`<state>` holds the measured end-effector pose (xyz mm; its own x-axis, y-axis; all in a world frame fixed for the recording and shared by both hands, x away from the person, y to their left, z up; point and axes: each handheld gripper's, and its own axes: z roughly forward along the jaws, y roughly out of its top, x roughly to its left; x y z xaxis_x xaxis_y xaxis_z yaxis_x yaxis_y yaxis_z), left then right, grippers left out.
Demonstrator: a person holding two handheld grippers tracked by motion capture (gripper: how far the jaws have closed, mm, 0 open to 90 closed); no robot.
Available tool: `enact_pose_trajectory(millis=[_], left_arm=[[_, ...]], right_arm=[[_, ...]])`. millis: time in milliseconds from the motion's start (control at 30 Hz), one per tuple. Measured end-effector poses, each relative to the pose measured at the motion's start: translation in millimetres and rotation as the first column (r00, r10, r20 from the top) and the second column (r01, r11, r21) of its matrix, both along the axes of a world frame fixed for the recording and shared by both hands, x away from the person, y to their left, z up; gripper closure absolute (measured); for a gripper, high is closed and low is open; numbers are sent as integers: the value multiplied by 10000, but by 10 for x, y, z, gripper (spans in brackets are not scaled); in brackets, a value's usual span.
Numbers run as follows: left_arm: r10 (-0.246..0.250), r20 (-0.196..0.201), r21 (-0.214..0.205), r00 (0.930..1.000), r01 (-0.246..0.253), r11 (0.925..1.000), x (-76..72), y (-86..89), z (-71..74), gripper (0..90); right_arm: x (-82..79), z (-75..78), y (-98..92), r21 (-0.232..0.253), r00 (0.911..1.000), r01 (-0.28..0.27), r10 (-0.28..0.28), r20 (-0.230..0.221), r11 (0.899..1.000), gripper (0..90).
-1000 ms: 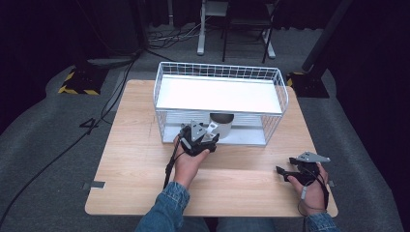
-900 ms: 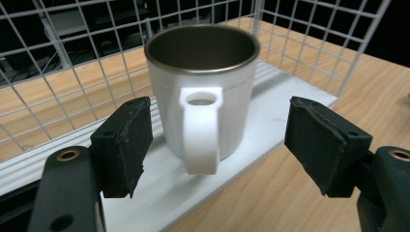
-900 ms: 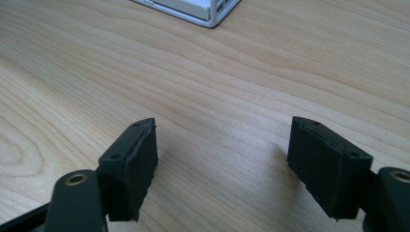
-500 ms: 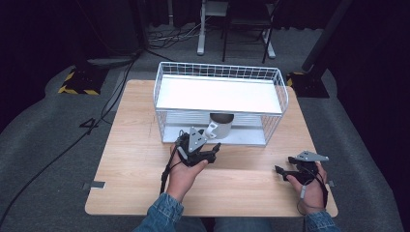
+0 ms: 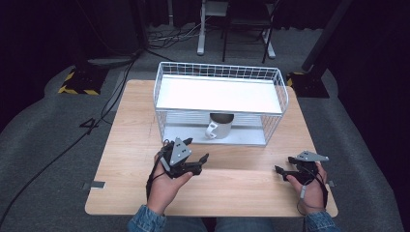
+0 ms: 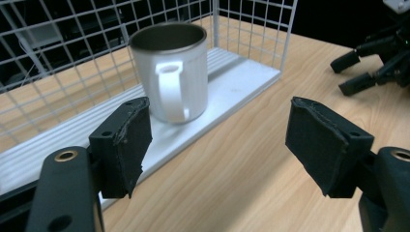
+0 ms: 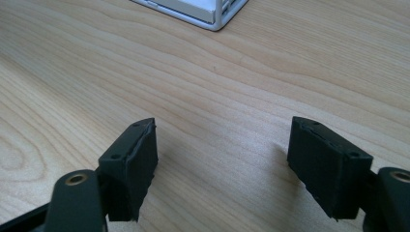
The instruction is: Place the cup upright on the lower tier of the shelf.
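You are pulling your left gripper (image 5: 196, 162) back from the mug (image 5: 220, 125), jaws spread and empty, leaving it upright on the rack's (image 5: 220, 94) lower shelf. Your right gripper (image 5: 286, 172) is resting spread, out of the way.

Wooden table (image 5: 130, 159), dark cables (image 5: 104, 104) on grey floor (image 5: 43, 145) beyond

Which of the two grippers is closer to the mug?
The left gripper: it sits open just in front of the mug. The right gripper rests farther away, near the table's right edge.
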<state>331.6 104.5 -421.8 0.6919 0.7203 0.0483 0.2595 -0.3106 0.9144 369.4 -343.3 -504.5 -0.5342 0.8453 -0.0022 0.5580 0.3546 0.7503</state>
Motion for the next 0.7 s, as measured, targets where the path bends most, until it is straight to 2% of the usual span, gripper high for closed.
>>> enact_pose_trajectory(millis=[133,233,400,467,700], left_arm=[[116,-175,260,9998,-111,9996,-82,152,-30,223],[146,-275,265,9995,-139,9996,-121,210,-40,210],[223,-441,276,9988,-211,9994,-253,402,-88,205],[345,-547,450,9979,-321,9985,-291,490,-117,205],[763,-827,502,9937,-723,9961,-316,718,-267,185]], right_arm=[[0,0,0,0,10000,0,0,0,10000,266],[0,0,0,0,10000,-1,1,-2,10000,266],[-1,0,0,-3,10000,-1,1,1,10000,266],[-1,0,0,-2,10000,1,-1,0,10000,266],[0,0,0,0,10000,-3,3,-2,10000,265]])
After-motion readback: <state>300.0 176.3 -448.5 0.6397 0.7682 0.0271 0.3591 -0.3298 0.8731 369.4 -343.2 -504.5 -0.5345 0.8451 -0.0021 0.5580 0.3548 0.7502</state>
